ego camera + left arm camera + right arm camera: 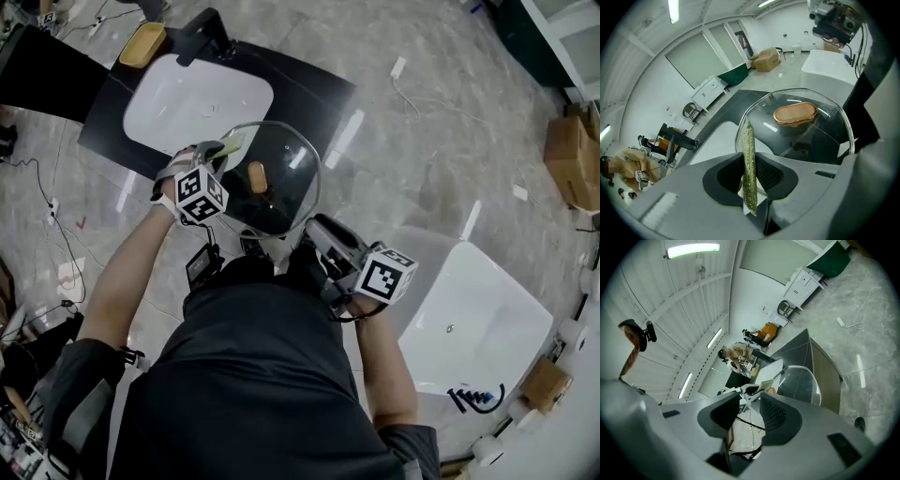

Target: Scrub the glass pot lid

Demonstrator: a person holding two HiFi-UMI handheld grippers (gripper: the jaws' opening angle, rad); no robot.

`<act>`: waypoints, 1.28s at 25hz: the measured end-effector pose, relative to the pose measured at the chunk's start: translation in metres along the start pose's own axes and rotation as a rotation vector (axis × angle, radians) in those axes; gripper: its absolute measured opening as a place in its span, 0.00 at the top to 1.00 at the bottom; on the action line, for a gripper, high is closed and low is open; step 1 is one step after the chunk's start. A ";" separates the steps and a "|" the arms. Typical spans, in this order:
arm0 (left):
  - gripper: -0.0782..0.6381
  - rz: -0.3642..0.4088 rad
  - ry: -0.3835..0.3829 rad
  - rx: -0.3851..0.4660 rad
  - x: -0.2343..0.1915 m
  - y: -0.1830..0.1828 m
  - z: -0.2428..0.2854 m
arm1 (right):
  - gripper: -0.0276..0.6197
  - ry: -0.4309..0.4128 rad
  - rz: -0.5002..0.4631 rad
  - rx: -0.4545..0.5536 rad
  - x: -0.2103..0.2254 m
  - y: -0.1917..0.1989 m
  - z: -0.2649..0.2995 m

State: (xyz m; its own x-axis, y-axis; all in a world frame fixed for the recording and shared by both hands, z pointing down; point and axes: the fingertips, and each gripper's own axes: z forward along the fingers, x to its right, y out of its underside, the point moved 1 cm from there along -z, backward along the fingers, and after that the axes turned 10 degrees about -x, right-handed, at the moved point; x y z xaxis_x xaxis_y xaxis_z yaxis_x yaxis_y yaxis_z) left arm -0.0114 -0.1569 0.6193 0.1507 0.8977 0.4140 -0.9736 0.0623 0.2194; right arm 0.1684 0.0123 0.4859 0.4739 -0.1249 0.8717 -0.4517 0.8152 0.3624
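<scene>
The lid (286,192) is held up in the air in front of the person, its dome tilted and its brown knob (256,176) facing the head camera. The left gripper (214,157) is at the lid's 10 o'clock. Its jaws are pressed onto a thin green scrub pad (749,154), which stands on edge between them. The pad's far end lies at the lid's rim. The right gripper (319,234) reaches the lid at about 5 o'clock. In its own view the jaws are drawn close together, with only a narrow gap, on the near rim, and the glass rises past the right-hand jaw. A white sink (169,103) set in a dark counter lies below, at 11 o'clock from the lid. A second white basin (487,309) sits at 4 o'clock.
</scene>
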 end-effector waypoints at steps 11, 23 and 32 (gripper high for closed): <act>0.79 0.007 0.096 0.022 0.069 0.015 -0.019 | 0.75 -0.036 0.008 -0.093 -0.003 0.005 0.035; 0.79 0.066 0.182 0.066 0.138 0.019 -0.057 | 0.75 -0.089 -0.001 -0.250 -0.011 0.015 0.080; 0.79 -0.034 0.323 0.125 0.186 0.023 -0.082 | 0.75 -0.127 0.007 -0.342 -0.015 0.018 0.107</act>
State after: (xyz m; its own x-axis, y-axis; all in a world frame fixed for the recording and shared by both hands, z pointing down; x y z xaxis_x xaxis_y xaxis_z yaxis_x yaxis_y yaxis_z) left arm -0.0199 0.0467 0.6291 0.1012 0.9890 0.1080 -0.9373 0.0584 0.3435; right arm 0.0720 -0.0317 0.5150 0.3642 -0.1699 0.9157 -0.1659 0.9557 0.2433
